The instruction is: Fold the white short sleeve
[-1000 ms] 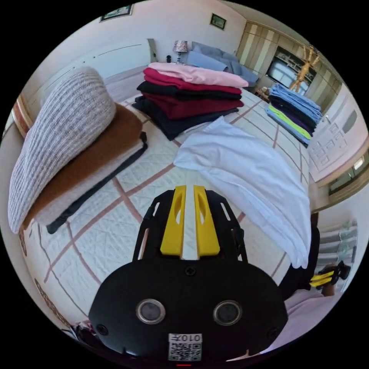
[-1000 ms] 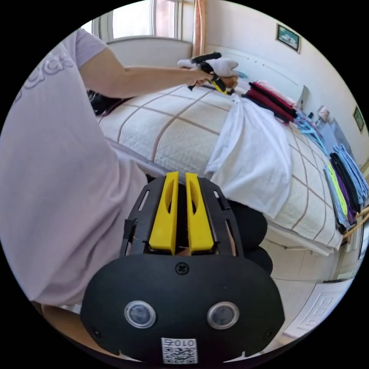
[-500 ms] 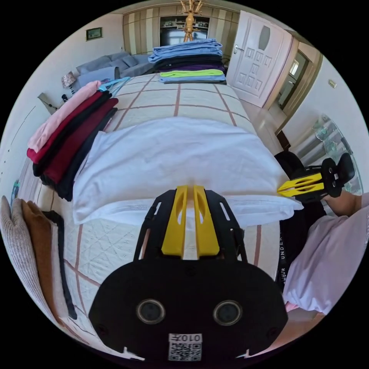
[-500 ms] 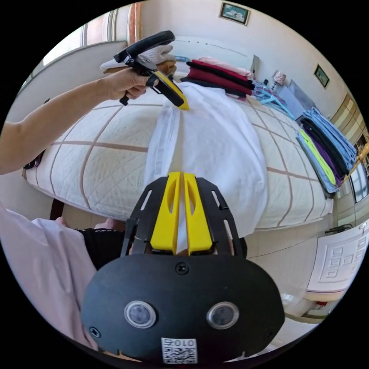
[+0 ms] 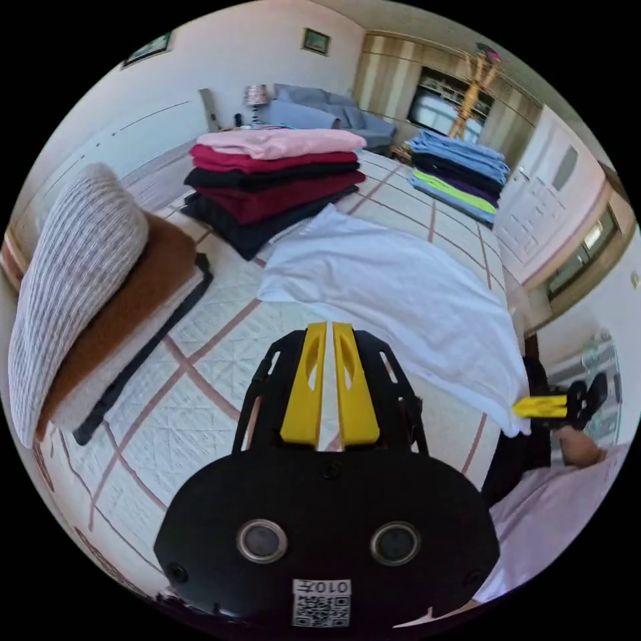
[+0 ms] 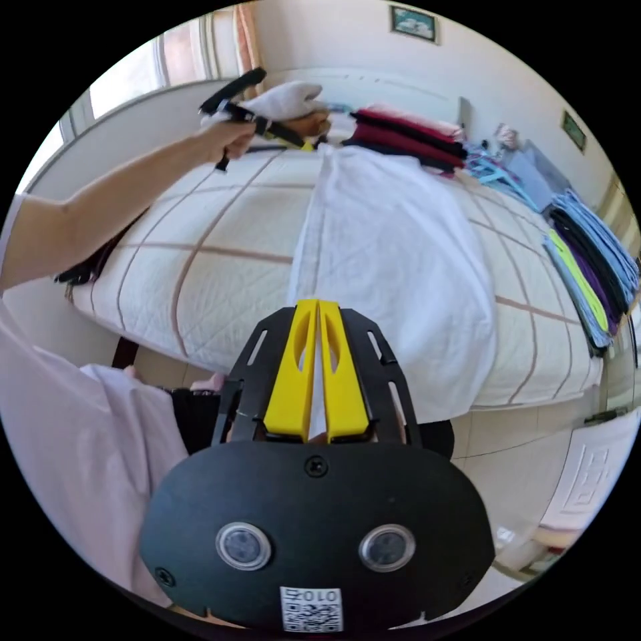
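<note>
Right gripper view: the white short sleeve [image 6: 394, 254] is seen spread on the bed [image 6: 220, 247], frame centre. The right hand-held gripper [image 6: 319, 314] is closed on its near edge. The left hand-held gripper [image 5: 323, 334] is closed, empty, above the quilt.

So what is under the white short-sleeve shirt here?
The white short-sleeve shirt lies on a cream quilted bedspread with brown stripes. Its near end hangs over the bed edge; the bedspread beneath it is covered.
</note>
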The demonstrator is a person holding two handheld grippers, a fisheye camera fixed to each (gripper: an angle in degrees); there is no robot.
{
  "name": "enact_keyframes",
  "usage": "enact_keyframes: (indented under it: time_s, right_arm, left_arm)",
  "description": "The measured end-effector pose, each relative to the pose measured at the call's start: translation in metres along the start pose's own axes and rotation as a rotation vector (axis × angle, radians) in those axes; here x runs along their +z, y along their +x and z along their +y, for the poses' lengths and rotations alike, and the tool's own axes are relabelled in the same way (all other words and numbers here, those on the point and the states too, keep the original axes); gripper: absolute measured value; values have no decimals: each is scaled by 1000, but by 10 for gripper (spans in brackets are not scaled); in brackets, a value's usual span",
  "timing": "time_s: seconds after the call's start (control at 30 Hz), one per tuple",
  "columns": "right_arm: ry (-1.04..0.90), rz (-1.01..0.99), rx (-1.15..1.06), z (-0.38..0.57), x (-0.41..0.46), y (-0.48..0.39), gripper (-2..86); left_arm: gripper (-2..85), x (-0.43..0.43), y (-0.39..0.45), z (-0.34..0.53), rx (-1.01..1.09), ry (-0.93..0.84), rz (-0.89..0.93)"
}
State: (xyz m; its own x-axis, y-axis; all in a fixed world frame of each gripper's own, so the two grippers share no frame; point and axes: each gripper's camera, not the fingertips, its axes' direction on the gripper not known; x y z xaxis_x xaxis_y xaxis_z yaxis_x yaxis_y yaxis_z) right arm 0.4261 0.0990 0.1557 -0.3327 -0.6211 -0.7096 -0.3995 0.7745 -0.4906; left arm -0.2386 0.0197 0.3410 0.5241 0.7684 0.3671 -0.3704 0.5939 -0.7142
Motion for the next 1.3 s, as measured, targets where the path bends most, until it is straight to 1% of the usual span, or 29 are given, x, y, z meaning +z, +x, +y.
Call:
enact_keyframes:
  time_s: [0.1, 0.17, 0.23, 0.33, 0.4, 0.43, 0.47, 0.53, 0.57, 0.6, 0.63, 0.67, 0.7, 0.77, 0.8, 0.87, 0.9, 0.93, 1.03, 1.1, 1.17, 1.23, 1.3]
  right_arm:
    - [64, 23, -9, 6, -14, -3, 22]
    - [133, 16, 23, 14, -36, 4, 22]
    - [156, 27, 32, 21, -48, 10, 22]
    - [168, 60, 68, 33, -62, 21, 22]
    - [181, 51, 101, 41, -66, 31, 22]
    - [182, 52, 122, 45, -67, 39, 23]
    - [174, 71, 144, 48, -67, 48, 23]
    - [163, 109, 185, 53, -67, 64, 26]
    - [157, 111, 206, 57, -68, 78, 32]
    - [152, 105, 214, 59, -69, 86, 34]
    - [130, 93, 232, 62, -69, 103, 42]
    - [100, 90, 249, 66, -68, 121, 50]
    - [84, 89, 258, 68, -68, 130, 54]
    - [31, 53, 310, 74, -69, 171, 68]
    - [26, 29, 320, 76, -69, 182, 71]
    - [36, -87, 360, 83, -67, 222, 80]
    - [41, -119, 368, 84, -65, 232, 83]
    - [44, -180, 384, 86, -62, 249, 89]
    - [86, -297, 380, 84, -63, 269, 95]
    - [169, -323, 317, 81, -77, 258, 91]
    - [238, -321, 148, 73, -92, 221, 88]
    - [222, -309, 10, 68, -93, 188, 91]
    - [195, -275, -82, 69, -89, 161, 91]
  left_arm:
    - [49, -1, -14, -17, -108, 17, -26]
    - [62, 1, -22, -31, -172, -16, -49]
    - [71, 18, -41, -45, -281, -108, 12]
    - [58, 32, -55, -47, -356, -100, 85]
    - [37, 33, -52, -47, -336, -61, 67]
    - [27, 27, -45, -48, -302, -10, 19]
    - [22, 23, -40, -49, -274, 12, -11]
    - [20, 16, -23, -48, -197, 36, -133]
    - [21, 19, -24, -47, -202, 18, -145]
    - [29, 28, -30, -41, -239, -52, -136]
    - [41, 33, -39, -33, -279, -103, -93]
    - [46, 30, -41, -26, -294, -91, -78]
    - [55, 16, -37, -12, -299, -25, -74]
    - [70, -11, -18, 8, -256, 25, -99]
    - [78, -29, -3, 26, -235, 52, -72]
    - [86, -49, 23, 56, -200, 93, 85]
    - [89, -54, 41, 76, -173, 82, 223]
    - [91, -54, 62, 95, -149, 45, 329]
    - [94, -45, 119, 143, -83, -70, 467]
    - [94, -36, 147, 169, -77, -140, 512]
    - [95, -24, 166, 192, -112, -177, 580]
    - [98, -3, 181, 214, -163, -246, 619]
    - [100, 8, 189, 220, -163, -275, 576]
